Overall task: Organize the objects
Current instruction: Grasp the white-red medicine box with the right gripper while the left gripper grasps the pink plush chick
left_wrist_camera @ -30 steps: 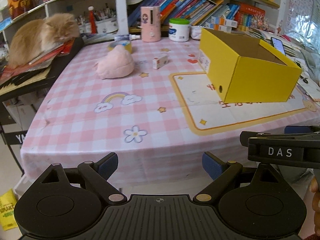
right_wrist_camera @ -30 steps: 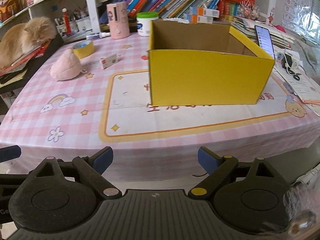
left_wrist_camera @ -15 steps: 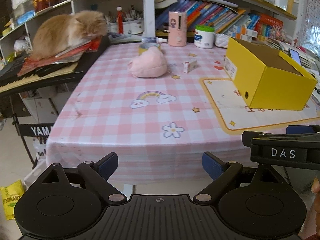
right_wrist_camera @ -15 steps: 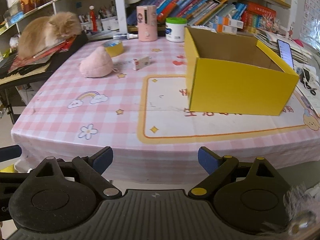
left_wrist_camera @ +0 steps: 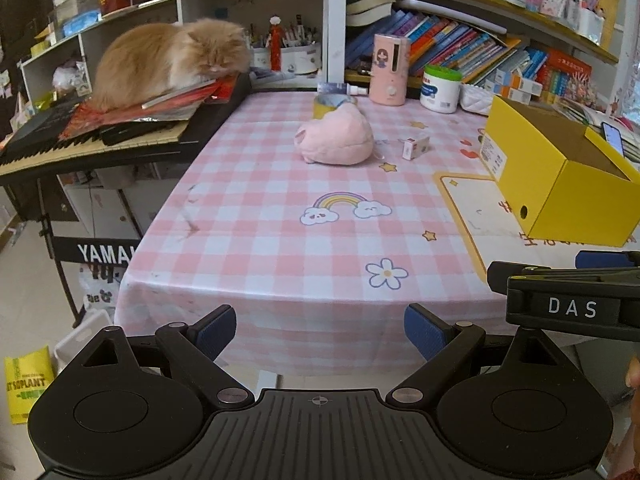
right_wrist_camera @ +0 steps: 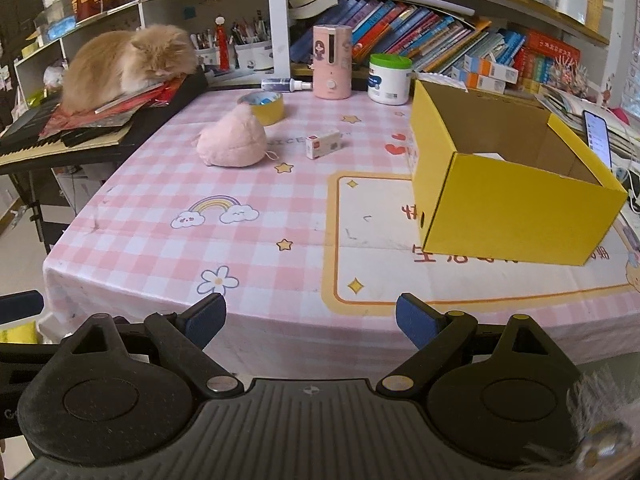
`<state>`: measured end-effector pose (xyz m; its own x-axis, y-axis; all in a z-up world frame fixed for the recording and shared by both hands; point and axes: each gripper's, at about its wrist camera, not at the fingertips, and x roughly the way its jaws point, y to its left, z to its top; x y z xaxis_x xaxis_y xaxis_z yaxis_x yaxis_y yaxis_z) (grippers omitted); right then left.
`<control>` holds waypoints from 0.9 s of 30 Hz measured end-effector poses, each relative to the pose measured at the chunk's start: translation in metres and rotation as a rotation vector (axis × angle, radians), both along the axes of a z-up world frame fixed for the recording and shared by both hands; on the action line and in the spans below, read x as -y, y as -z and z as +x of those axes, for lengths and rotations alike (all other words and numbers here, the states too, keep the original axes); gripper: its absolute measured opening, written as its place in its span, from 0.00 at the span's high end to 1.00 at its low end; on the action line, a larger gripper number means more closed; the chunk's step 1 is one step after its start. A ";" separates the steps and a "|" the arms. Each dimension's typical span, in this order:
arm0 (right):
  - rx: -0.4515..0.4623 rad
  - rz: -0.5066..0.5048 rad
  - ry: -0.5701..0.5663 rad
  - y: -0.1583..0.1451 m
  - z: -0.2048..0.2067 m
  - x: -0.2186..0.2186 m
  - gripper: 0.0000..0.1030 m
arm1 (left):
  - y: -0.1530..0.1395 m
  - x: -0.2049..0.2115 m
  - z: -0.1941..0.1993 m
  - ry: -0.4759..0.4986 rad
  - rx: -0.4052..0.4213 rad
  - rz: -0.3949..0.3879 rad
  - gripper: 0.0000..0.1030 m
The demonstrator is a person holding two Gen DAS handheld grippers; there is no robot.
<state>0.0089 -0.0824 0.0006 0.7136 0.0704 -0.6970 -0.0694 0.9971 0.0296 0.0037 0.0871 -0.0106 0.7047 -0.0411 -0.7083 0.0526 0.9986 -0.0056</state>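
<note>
Both tongs, left [left_wrist_camera: 320, 330] and right [right_wrist_camera: 310, 320], spread wide, nothing between, hovering off near edge of surface [right_wrist_camera: 160, 248]. Plush [right_wrist_camera: 234, 142], small carton [right_wrist_camera: 324, 144], tape roll [right_wrist_camera: 262, 107] sit far side; yellow box [right_wrist_camera: 516, 216] open-topped, right. Likely first pick: carton (long axis running left-right, slightly skewed). Best: come from above, pinch across short sides. Mind cat [right_wrist_camera: 128, 64].

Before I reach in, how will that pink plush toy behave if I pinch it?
The pink plush toy looks soft and rounded, so it will probably squash and feel light. Its fuzzy surface should resist slipping. It sits on a flat base on the tablecloth, so rolling seems unlikely.
</note>
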 end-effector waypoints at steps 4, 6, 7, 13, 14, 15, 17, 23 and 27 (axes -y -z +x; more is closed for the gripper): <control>-0.004 -0.002 -0.010 0.002 0.009 -0.001 0.11 | 0.002 0.002 0.011 -0.007 -0.006 0.000 0.10; -0.007 -0.001 -0.013 0.003 0.015 0.000 0.11 | 0.003 0.002 0.017 -0.009 -0.007 0.003 0.10; -0.008 -0.001 -0.015 0.004 0.019 0.001 0.11 | 0.002 0.003 0.021 -0.010 -0.007 0.005 0.10; -0.017 -0.003 -0.027 0.005 0.048 0.003 0.11 | 0.005 0.007 0.049 -0.019 -0.017 -0.004 0.10; -0.018 -0.004 -0.028 0.006 0.054 0.004 0.11 | 0.005 0.007 0.054 -0.019 -0.018 -0.004 0.10; -0.018 -0.004 -0.028 0.005 0.059 0.005 0.11 | 0.006 0.009 0.059 -0.021 -0.017 -0.004 0.10; -0.020 -0.003 -0.029 0.006 0.071 0.006 0.11 | 0.006 0.010 0.069 -0.028 -0.017 -0.007 0.10; -0.009 -0.004 -0.049 0.003 0.109 0.010 0.11 | 0.004 0.014 0.101 -0.055 -0.014 -0.017 0.10; -0.009 -0.002 -0.066 0.002 0.133 0.014 0.11 | 0.002 0.019 0.118 -0.067 -0.009 -0.014 0.10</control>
